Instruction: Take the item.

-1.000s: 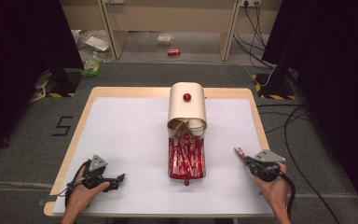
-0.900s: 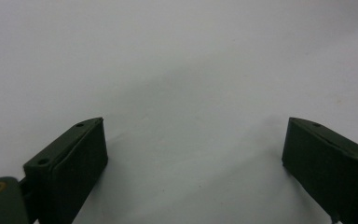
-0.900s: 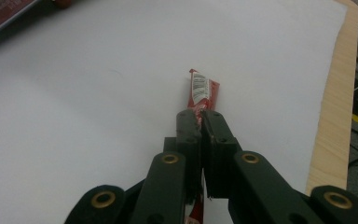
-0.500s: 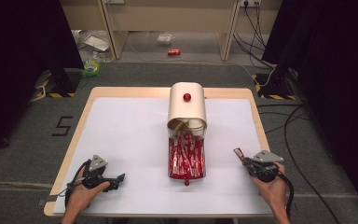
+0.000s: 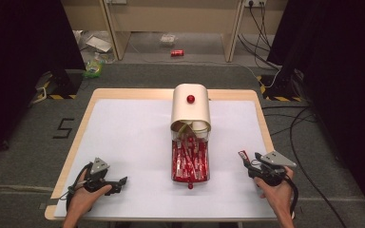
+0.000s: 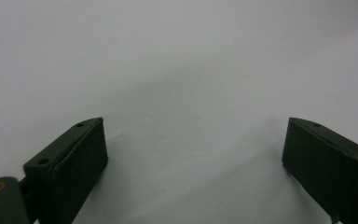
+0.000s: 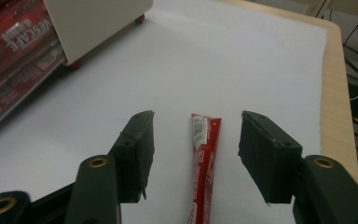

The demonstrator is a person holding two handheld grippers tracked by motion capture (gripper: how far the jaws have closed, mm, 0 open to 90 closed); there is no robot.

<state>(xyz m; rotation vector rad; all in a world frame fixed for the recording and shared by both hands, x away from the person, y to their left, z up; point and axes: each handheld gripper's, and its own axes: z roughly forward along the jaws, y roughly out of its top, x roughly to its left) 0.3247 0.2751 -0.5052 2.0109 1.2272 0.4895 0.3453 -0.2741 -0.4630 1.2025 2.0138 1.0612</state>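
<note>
Red, slim stick sachet (image 7: pixel 204 158) with white-printed end lies flat on white table (image 7: pixel 242 60).

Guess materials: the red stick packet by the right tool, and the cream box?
Red stick packet: glossy printed foil or plastic film, judging by its sheen and crimped end. Cream box: looks like matte painted wood or plastic, smooth with rounded top edges; can't tell which.

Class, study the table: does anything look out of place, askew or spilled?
Yes. One red sachet stick lies alone on the white table cover, between the open jaws of the right gripper, apart from the other red sachets packed in the clear tray under the cream dispenser box.
</note>
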